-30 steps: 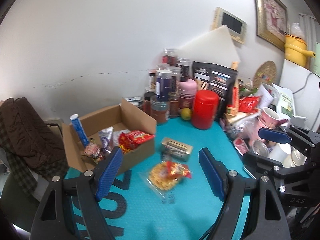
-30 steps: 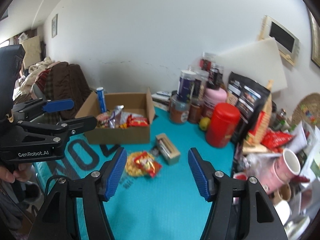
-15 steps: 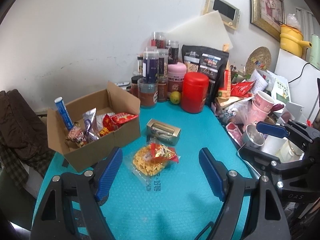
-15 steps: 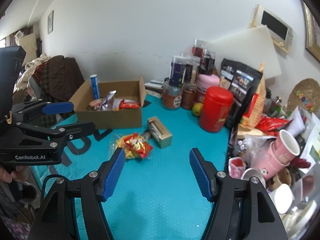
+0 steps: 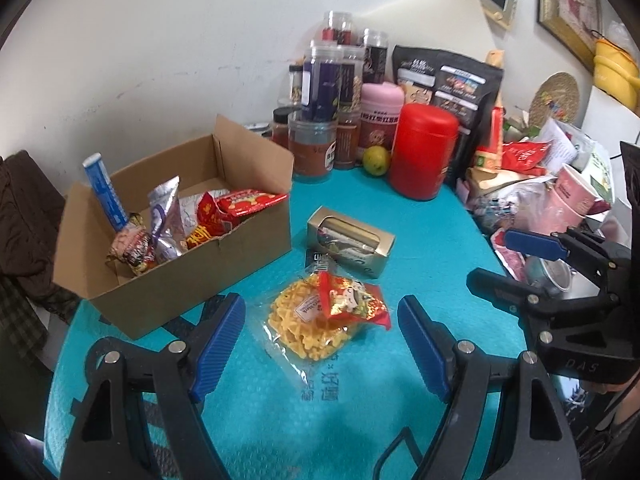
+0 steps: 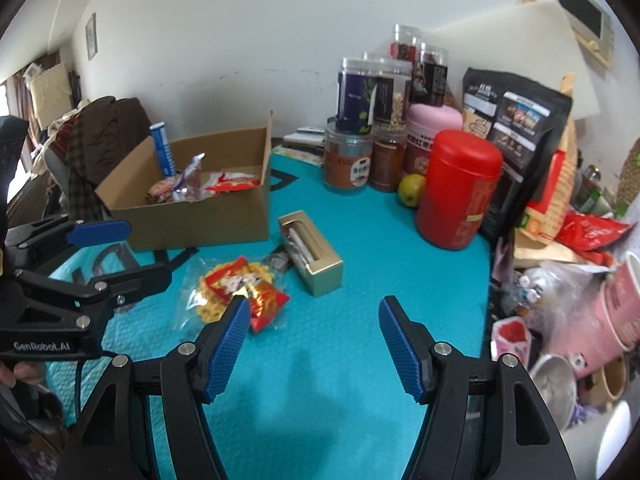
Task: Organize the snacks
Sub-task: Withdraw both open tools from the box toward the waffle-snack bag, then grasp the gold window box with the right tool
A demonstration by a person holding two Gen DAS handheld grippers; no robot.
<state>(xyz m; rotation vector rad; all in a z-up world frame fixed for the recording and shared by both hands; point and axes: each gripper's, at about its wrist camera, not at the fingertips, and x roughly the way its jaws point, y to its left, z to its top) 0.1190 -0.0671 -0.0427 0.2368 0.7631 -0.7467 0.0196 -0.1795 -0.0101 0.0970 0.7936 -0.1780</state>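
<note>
Your left gripper stood open above the clear noodle-snack packet on the teal mat. Your right gripper was also open, empty. The gold box lay just beside the packet; the cardboard box held other snacks.

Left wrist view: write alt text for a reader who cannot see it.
An open left tool hovers over a clear bag of yellow snacks on a teal table mat, nothing gripped. A cardboard box holding snacks sits left; a gold box lies behind the bag.
</note>
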